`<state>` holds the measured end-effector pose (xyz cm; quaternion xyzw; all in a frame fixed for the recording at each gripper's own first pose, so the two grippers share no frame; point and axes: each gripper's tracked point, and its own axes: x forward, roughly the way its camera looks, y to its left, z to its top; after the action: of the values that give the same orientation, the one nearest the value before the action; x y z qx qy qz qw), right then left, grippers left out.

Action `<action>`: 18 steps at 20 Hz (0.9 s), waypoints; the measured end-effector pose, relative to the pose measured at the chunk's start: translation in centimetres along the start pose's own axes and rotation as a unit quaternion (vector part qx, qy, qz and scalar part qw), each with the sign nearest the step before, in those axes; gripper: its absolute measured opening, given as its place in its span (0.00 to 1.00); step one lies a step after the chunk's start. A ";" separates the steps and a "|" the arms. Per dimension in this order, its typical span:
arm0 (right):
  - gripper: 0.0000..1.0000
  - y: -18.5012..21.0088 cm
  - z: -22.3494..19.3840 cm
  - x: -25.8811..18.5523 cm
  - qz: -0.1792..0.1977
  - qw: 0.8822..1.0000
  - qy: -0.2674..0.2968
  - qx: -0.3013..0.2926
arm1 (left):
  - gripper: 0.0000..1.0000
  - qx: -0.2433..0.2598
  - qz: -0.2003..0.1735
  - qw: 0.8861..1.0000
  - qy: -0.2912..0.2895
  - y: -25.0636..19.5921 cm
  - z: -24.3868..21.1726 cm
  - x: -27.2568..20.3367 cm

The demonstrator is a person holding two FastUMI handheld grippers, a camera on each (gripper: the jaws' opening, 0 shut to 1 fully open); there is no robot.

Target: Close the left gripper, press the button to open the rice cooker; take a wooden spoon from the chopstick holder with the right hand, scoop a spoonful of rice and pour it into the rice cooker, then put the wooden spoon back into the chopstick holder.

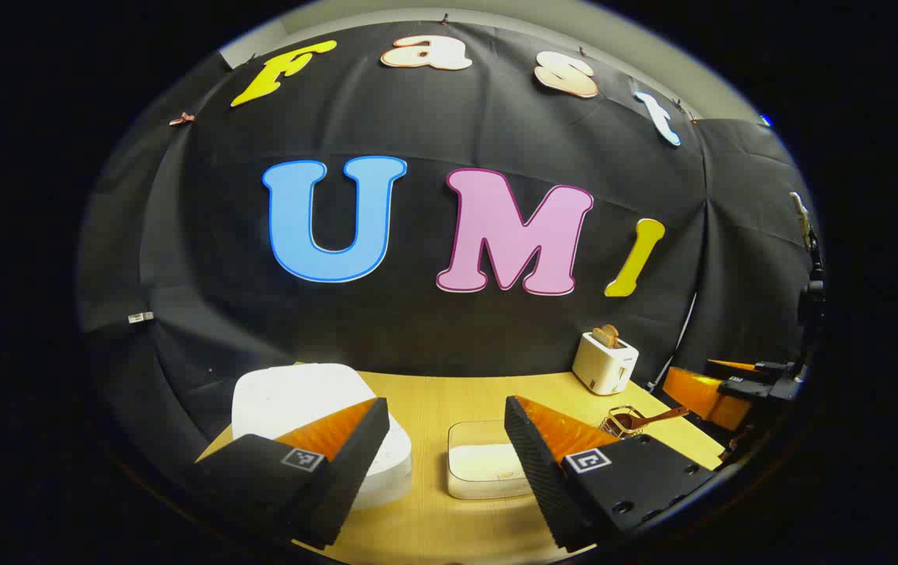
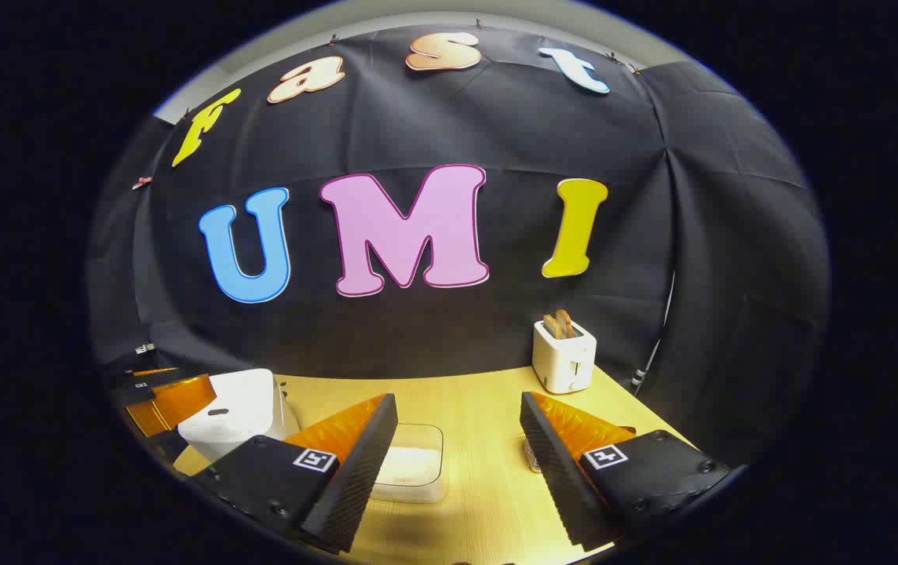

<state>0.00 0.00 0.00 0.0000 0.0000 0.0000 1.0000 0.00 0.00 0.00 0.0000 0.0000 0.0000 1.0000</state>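
The white rice cooker (image 1: 292, 396) stands at the left of the wooden table with its lid down; my left gripper (image 1: 445, 408) hovers open just in front of it, nothing between its fingers. A clear box of rice (image 1: 484, 464) sits in the middle of the table. To its right is a wire chopstick holder (image 1: 620, 422) with a wooden spoon (image 1: 657, 416) leaning out of it. In the right gripper view my right gripper (image 2: 458, 404) is open and empty above the rice box (image 2: 414, 463), with the cooker (image 2: 233, 408) at left. The holder (image 2: 531, 457) peeks from behind its right finger.
A white toaster (image 1: 604, 362) with bread slices stands at the back right by the booth wall, also the toaster (image 2: 564, 355) in the right gripper view. The table's front edge (image 1: 433, 541) lies just under my fingers.
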 end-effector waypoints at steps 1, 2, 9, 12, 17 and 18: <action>0.98 -0.3 -0.3 0.1 -0.002 1.000 0.006 0.002 | 0.96 -0.002 0.001 1.000 0.005 0.0 -0.3 -0.1; 0.98 -0.5 -1.0 0.0 -0.004 1.000 0.016 0.005 | 0.95 -0.002 0.003 1.000 0.010 0.1 -0.7 -0.1; 0.98 -1.7 -2.2 -0.1 -0.013 0.999 0.041 0.030 | 0.95 0.005 0.005 1.000 0.023 -0.2 -1.4 -0.5; 0.99 -1.9 -2.5 -0.4 -0.012 0.998 0.045 0.032 | 0.95 0.007 0.011 1.000 0.022 0.2 -1.6 -0.3; 0.99 -2.3 -3.0 -0.5 -0.018 0.998 0.053 0.042 | 0.95 0.001 0.020 1.000 0.011 1.7 -1.0 0.0; 0.99 -2.3 -3.1 -0.5 -0.019 0.997 0.054 0.044 | 0.95 0.001 0.025 1.000 0.007 2.3 -0.9 0.0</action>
<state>-0.51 -2.34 -3.11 0.0443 0.0540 -0.0188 0.9974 0.01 2.28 -0.91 0.0012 0.0074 0.0255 0.9996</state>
